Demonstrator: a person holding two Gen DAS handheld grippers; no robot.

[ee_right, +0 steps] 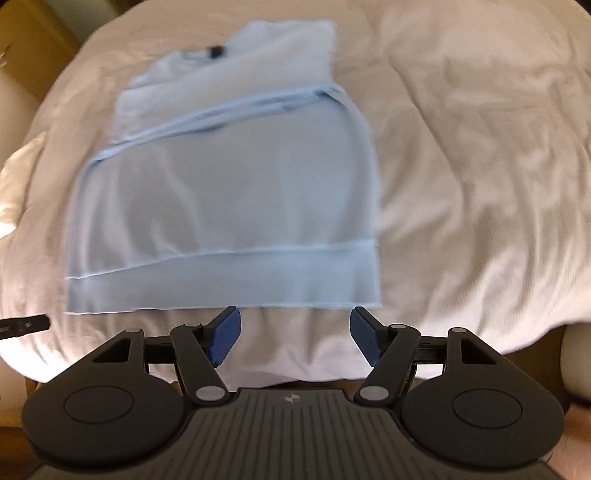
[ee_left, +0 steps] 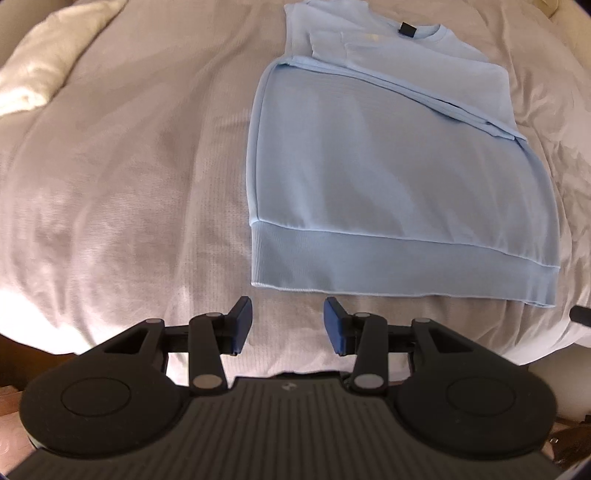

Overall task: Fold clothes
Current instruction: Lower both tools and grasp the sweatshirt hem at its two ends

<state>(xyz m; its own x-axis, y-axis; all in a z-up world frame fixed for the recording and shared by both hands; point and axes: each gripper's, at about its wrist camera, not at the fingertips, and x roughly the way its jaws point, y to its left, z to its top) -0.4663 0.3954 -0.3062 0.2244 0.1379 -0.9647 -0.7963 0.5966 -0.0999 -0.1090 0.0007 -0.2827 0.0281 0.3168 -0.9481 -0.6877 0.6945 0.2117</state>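
A light blue sweatshirt (ee_left: pixel 391 177) lies flat on the bed with its sleeves folded in across the chest and its ribbed hem (ee_left: pixel 399 269) nearest me. My left gripper (ee_left: pixel 288 325) is open, just short of the hem's left corner, holding nothing. In the right wrist view the same sweatshirt (ee_right: pixel 229 192) appears blurred, its hem (ee_right: pixel 221 280) just beyond my right gripper (ee_right: pixel 295 336). That gripper is open and empty, near the hem's right part. A black collar tag (ee_left: pixel 407 29) marks the neck at the far end.
The bed is covered by a wrinkled off-white duvet (ee_left: pixel 118 184). A cream pillow (ee_left: pixel 48 59) lies at the far left. The other gripper's tip (ee_right: pixel 26 325) shows at the left edge. The bed's near edge (ee_right: pixel 280 380) runs just under the grippers.
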